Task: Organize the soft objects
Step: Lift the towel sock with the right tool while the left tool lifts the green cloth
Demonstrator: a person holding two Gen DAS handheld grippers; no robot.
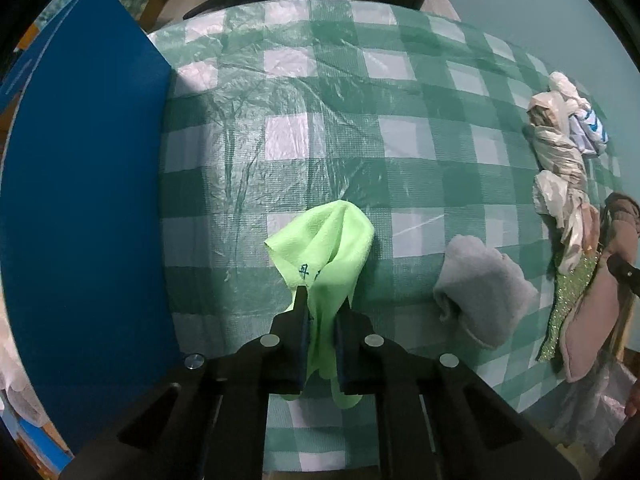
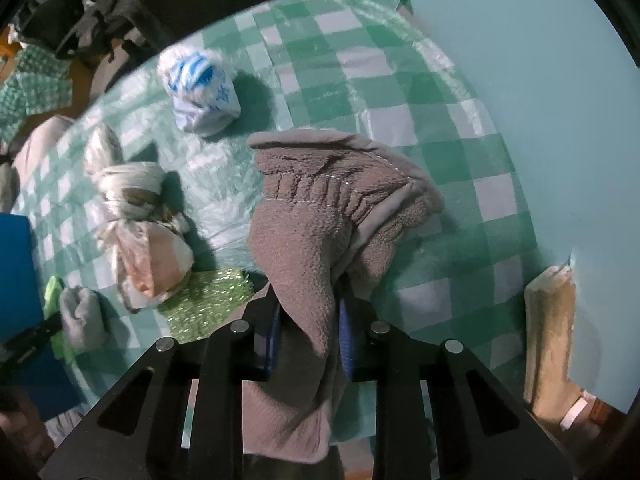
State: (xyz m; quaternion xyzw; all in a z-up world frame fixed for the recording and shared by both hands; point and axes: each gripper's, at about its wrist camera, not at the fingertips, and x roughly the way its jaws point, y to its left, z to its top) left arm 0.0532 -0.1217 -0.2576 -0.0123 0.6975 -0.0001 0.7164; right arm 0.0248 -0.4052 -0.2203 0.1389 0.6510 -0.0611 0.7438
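My left gripper [image 1: 321, 300] is shut on a lime green cloth [image 1: 326, 240], whose free end spreads out on the green checked table cover [image 1: 320, 120]. A grey fleece glove [image 2: 316, 220] is pinched between the pads of my right gripper [image 2: 308, 300], which is shut on it; the cuff hangs toward the table. In the left wrist view the same glove [image 1: 592, 320] shows at the far right edge. A folded grey cloth [image 1: 480, 292] lies to the right of the green one, seen small in the right wrist view as the grey cloth [image 2: 82, 316].
A tall blue box [image 1: 88, 200] stands along the table's left side. Knotted plastic bags [image 2: 132, 216], a white-and-blue bag [image 2: 200, 88] and a glittery green piece [image 2: 208, 304] lie on the cover. A pale teal wall [image 2: 520, 80] borders the right.
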